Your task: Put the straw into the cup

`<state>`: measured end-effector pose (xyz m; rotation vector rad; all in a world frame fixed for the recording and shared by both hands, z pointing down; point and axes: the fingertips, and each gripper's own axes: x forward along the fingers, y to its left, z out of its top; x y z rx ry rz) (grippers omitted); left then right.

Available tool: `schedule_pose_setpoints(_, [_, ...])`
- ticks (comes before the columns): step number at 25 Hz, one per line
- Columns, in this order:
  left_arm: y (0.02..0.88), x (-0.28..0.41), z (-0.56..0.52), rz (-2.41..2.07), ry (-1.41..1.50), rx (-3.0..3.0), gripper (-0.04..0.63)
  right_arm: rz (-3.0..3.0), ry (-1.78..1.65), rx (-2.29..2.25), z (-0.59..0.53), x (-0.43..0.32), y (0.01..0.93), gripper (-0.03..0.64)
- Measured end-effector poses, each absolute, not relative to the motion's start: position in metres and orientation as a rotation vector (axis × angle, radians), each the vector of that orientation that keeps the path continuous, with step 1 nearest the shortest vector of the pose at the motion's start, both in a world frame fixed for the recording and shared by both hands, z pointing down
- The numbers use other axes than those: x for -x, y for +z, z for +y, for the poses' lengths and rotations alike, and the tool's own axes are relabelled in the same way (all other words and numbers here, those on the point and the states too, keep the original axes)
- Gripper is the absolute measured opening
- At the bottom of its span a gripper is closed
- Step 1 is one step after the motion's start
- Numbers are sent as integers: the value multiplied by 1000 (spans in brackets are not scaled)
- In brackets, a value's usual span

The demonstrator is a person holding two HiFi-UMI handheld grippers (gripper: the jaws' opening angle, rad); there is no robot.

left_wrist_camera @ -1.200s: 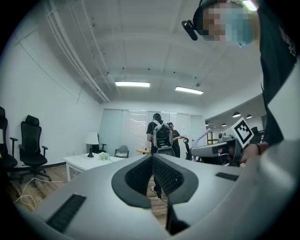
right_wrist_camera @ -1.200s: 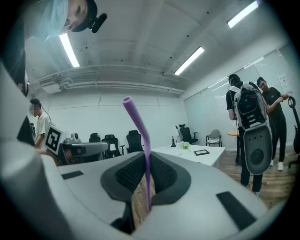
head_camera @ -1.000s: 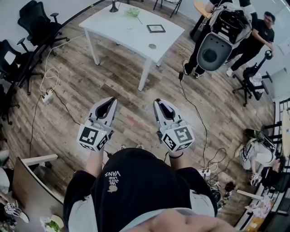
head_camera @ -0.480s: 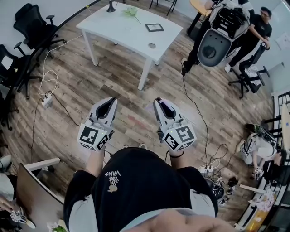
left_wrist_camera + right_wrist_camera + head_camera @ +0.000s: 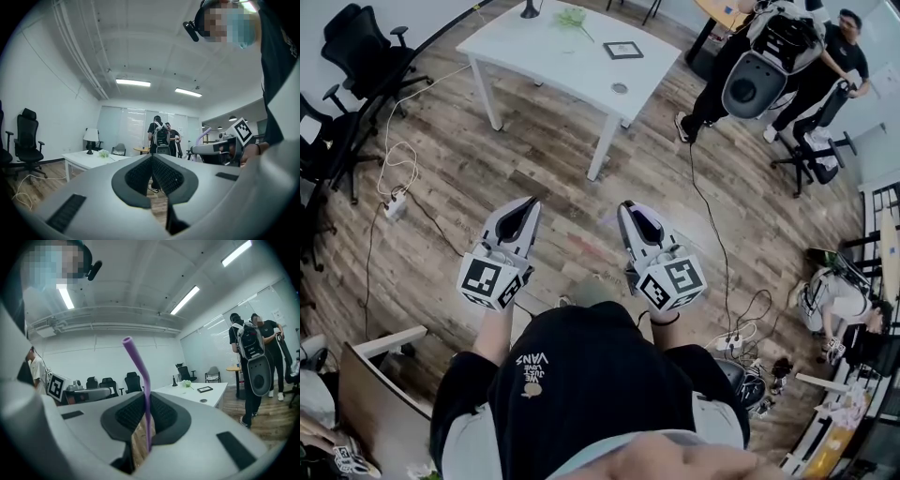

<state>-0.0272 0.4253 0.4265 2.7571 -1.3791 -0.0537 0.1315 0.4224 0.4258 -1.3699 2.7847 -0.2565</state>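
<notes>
Purple and slender, the straw (image 5: 140, 376) stood pinched between the pads of the right hand-held gripper (image 5: 146, 398). Its jaws were narrowed onto it, and its bent top leaned up and to the left above them. The left hand-held gripper (image 5: 152, 157) had its jaws drawn together with nothing between them. In the head view the two were held out level in front of the person, side by side and apart, above a wooden floor (image 5: 534, 159).

Well ahead of both tips stood a white desk (image 5: 553, 56). On it were a lamp, something green, a dark frame (image 5: 622, 50) and a small round object (image 5: 620, 88) near the edge closer to the tips. Whether that round object was the cup could not be told, and no cup showed plainly in any view.

The step in hand looked like the carry — the straw was secured, but insertion had not begun. The next move would probably call for closing the distance to the desk and finding the cup. The right hand-held gripper would then bring the straw's lower end over the cup's mouth, upright enough to slide in. The jaws should part only once the end was inside the rim. The empty left hand-held gripper seemed free to steady the cup.
</notes>
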Motion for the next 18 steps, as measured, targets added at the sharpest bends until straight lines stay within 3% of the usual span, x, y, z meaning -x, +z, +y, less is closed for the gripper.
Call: schedule_pose_setpoints(18, [427, 18, 312, -1452, -24, -2714, 17, 2801, -272, 1287, 299, -143, 427, 41])
